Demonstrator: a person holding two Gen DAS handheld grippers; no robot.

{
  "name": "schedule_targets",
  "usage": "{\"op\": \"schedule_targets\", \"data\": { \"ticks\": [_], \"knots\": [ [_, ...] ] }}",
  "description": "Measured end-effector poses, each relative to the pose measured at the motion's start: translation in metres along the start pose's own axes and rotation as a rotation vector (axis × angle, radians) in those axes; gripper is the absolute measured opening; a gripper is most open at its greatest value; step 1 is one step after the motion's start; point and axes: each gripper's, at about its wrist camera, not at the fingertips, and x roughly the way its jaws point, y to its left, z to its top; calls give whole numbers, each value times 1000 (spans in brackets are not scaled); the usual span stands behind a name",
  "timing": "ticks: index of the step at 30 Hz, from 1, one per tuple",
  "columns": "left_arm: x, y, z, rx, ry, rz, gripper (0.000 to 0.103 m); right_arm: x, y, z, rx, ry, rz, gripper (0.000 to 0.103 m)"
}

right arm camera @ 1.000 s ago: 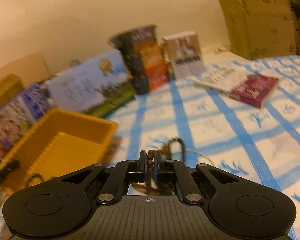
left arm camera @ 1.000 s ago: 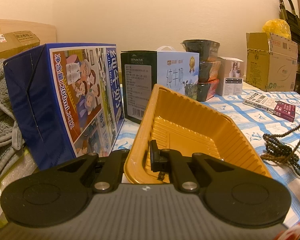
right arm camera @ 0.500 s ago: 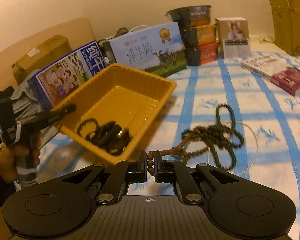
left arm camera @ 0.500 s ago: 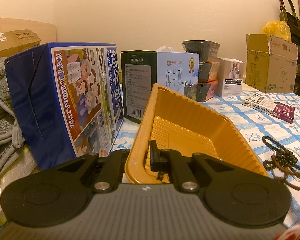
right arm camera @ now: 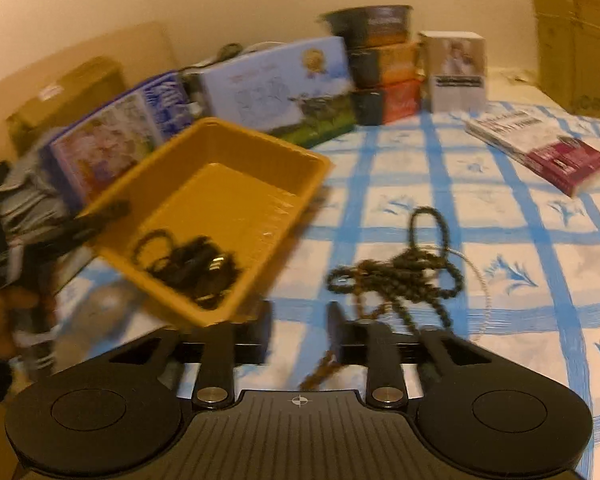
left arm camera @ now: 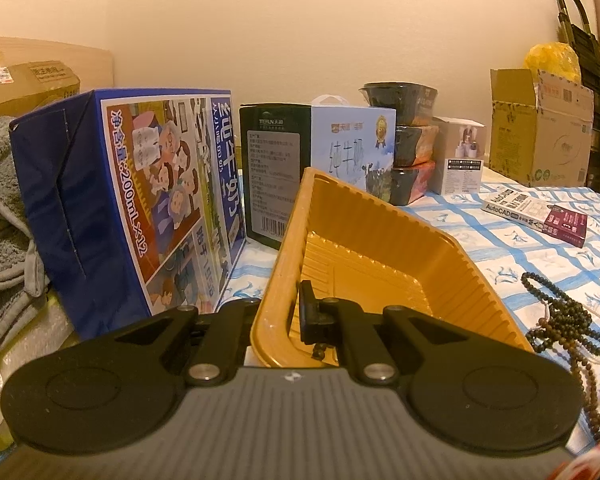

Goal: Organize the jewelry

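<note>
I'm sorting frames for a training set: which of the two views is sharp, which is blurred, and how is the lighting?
Left wrist view: sharp, print on the blue carton legible, with fisheye bending at the edges. Right wrist view: motion-smeared, the yellow tray and beads soft, carton text unreadable. Both: dim, warm yellowish light, no strong glare.

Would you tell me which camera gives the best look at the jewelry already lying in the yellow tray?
The right wrist view: it looks down into the yellow tray, showing the dark jewelry heaped at its near end, though blurred. The left wrist view looks along the tray floor; only a few beads peek out there.
</note>
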Motion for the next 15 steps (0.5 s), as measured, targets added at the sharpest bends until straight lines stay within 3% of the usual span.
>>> {"op": "schedule_targets", "data": {
  "ticks": [3, 7, 12, 15],
  "knots": [
    [1, 0, 0, 3, 1, 0, 7, 17, -15, 2, -36, -4, -97, 35],
    [1, -1, 1, 2, 1, -2, 7, 50, -31, 1, -175, 63, -228, 34],
    [1, -1, 2, 3, 1, -5, 7, 75, -24, -1, -353, 56, -236, 34],
    [0, -1, 2, 3, 1, -7, 7, 99, -18, -6, -470, 117, -255, 34]
  ]
}}
